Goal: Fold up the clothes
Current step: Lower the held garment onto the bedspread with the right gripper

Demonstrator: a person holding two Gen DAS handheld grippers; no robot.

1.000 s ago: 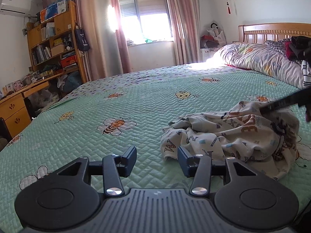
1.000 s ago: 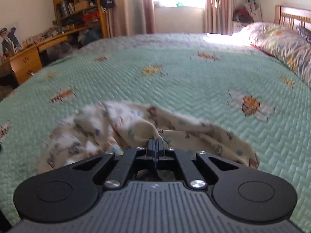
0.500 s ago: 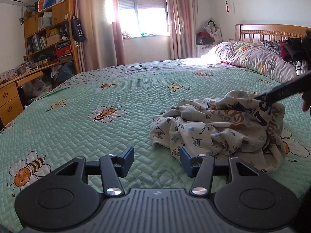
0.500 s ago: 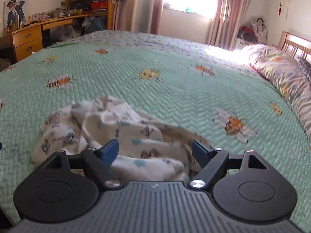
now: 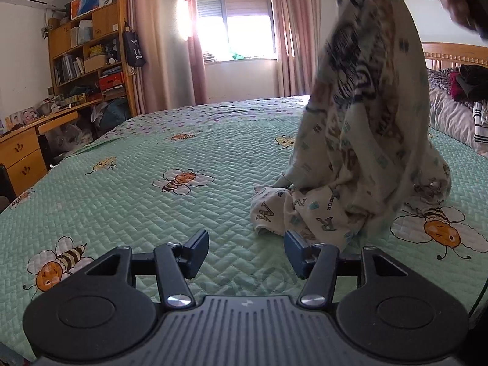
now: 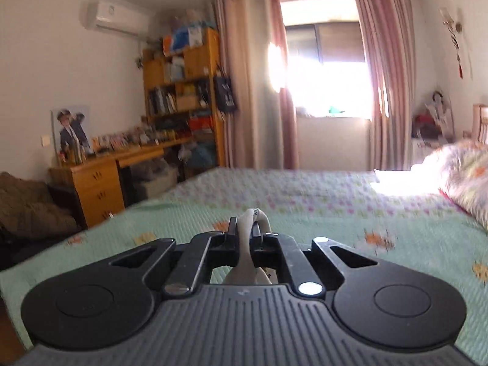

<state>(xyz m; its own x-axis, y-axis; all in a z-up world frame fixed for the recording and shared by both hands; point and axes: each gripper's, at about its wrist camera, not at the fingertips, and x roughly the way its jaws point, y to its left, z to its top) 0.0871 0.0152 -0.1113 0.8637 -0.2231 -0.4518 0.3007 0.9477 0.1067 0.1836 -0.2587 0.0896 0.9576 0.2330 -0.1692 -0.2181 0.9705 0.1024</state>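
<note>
Above the quilted bed, my right hand-held gripper pinches the limp printed garment; my left hand-held gripper gapes empty.

Ahead of your left gripper, matt black plastic with bright metal screws: quilted cloth bedspread, stitched rough. Beyond its right finger, soft printed cotton-like garment. Far left, glossy wood shelving.
</note>
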